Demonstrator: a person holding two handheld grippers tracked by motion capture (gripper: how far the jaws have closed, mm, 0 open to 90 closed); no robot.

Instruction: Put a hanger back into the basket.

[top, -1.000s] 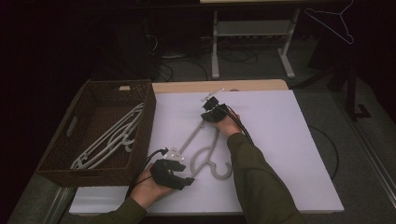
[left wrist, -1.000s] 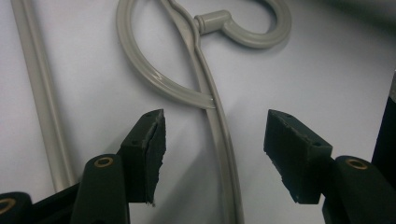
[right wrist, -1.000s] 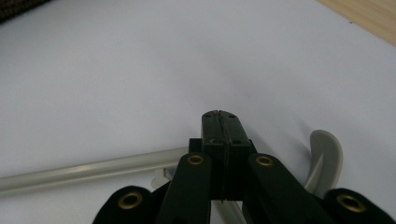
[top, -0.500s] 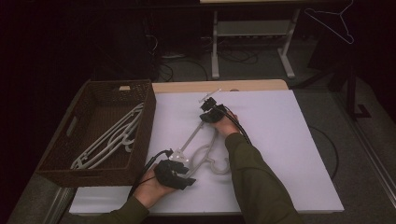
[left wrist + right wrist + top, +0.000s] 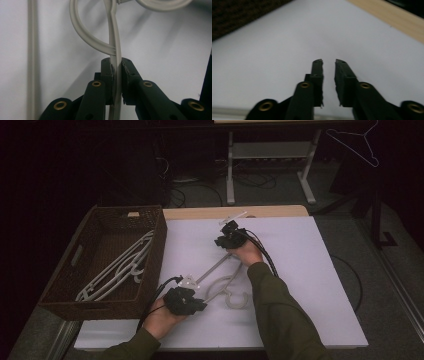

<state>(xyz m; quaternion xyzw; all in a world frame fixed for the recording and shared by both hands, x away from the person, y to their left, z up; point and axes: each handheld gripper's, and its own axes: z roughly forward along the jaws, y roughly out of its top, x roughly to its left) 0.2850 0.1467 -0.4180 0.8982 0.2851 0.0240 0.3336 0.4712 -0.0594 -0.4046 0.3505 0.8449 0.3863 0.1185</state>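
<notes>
Hanger (image 5: 220, 280) lay flat on the white table (image 5: 310, 285), just right of the wicker basket (image 5: 150, 220). Its long axis ran on a diagonal — the near end by the basket's front corner, the far end up and away from the basket — and its hook (image 5: 235, 300) curled toward my side, open end pointing away from the basket. My left gripper (image 5: 116, 72) had just been closing and pinched the hanger's thin bar between its pads. My right gripper (image 5: 329, 65), at the far end, had just been opening; its jaws stood slightly apart with nothing between them. I judged this the handover of the pick-up, left hand taking over. Next I would need to lift and swing the hanger over the basket's rim, aligned with the hangers (image 5: 117, 270) already inside.
</notes>
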